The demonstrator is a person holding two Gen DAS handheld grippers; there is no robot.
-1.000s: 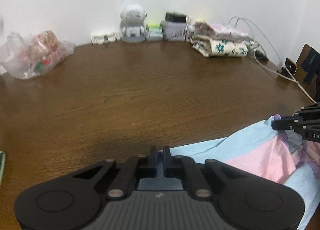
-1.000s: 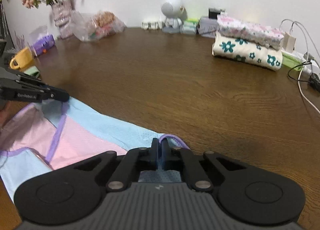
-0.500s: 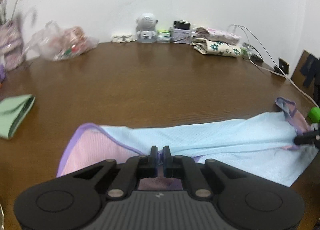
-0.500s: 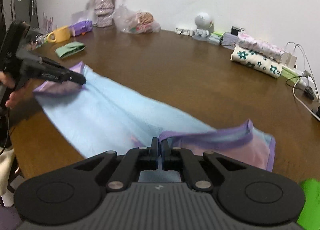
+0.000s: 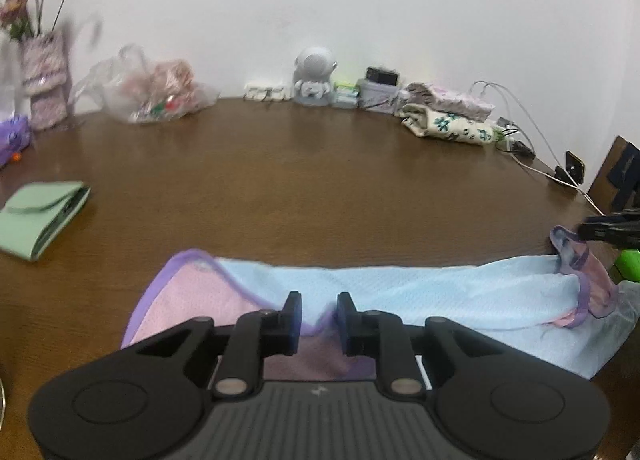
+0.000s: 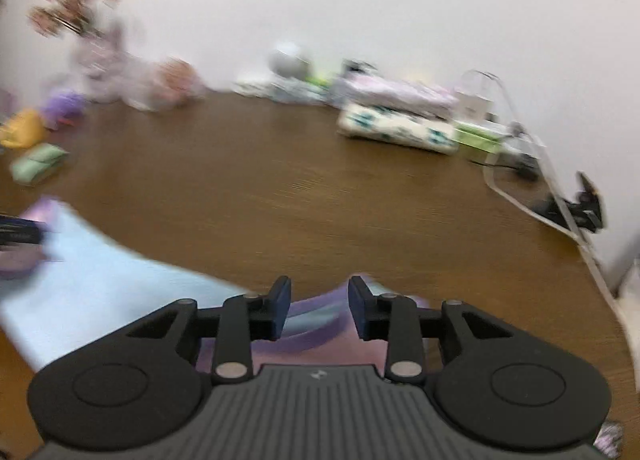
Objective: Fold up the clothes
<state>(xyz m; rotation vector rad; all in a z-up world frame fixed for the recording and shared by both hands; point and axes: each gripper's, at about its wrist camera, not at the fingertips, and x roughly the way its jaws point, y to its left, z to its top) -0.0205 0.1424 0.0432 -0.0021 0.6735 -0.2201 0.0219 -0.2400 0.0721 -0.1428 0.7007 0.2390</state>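
While the shirt lies flat on the table, spread in a long blue strip with pink and purple ends, I let it go. It sits at the near edge, right under me.

My left gripper has just been opening. Its jaws stand a little apart now. A purple hem pokes up between them, but the pads do not press on it. My right gripper has just been opening too. Its jaws stand wider, with a purple fold in the gap, and nothing is pinched there either. That picture is blurry, so I cannot tell more about the cloth near it.

I think this is the letting-go step of a fold. To do it well, I should open both jaws wide enough that the hems drop free. Then I should lift straight up and back, slowly. If I pull away while cloth clings to a pad, the strip may drag and crumple.

After that, I think the next fold needs a fresh hold at the two ends, with both hands level so the edges match.

Further out, a folded green cloth lies on the left. At the back wall sit a bag, a small white robot toy and a stack of folded clothes. Cables run along the right side.
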